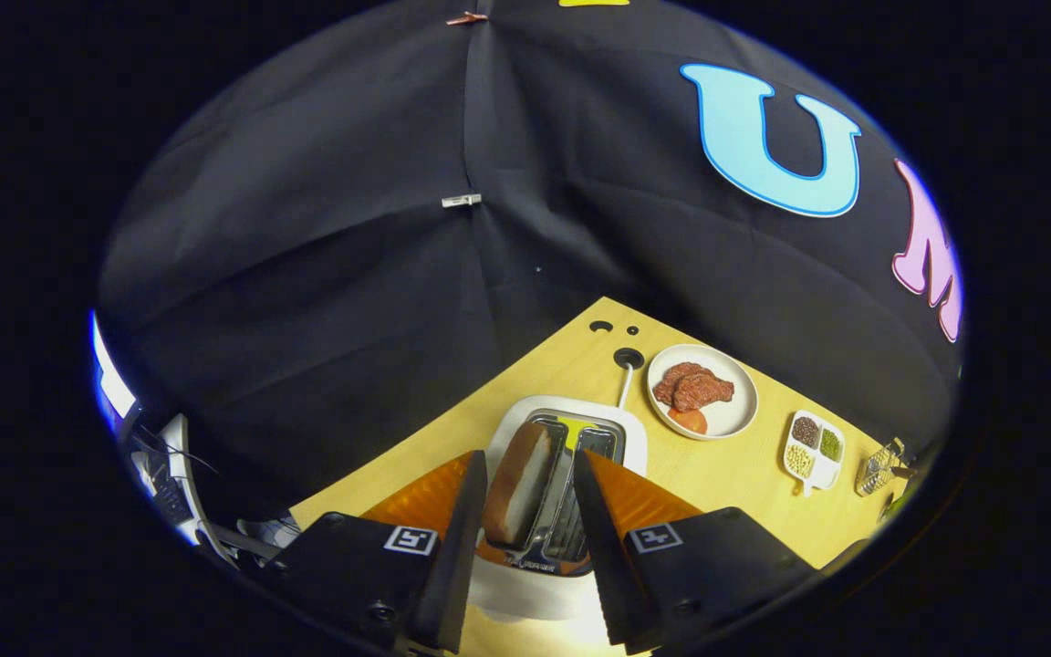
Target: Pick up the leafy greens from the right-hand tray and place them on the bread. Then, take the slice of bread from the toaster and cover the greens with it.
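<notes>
A white toaster (633, 436) stands on the yellow wooden table (726, 474), right below and between my fingers. A slice of bread (518, 484) with a brown crust stands on edge in the toaster's left slot, tilted a little. My gripper (530, 456) hangs over the toaster with a finger on each side of the slice. The left finger lies close against the bread's crust side. A gap showing the metal slots separates the bread from the right finger. The gripper is open.
Beyond the toaster to the right sits a white plate (740, 415) with brown meat slices (694, 388) and a reddish piece. Further right lie a small divided dish (815, 449) of beans and a metallic object (881, 467). The toaster's cable (624, 388) runs into a table hole.
</notes>
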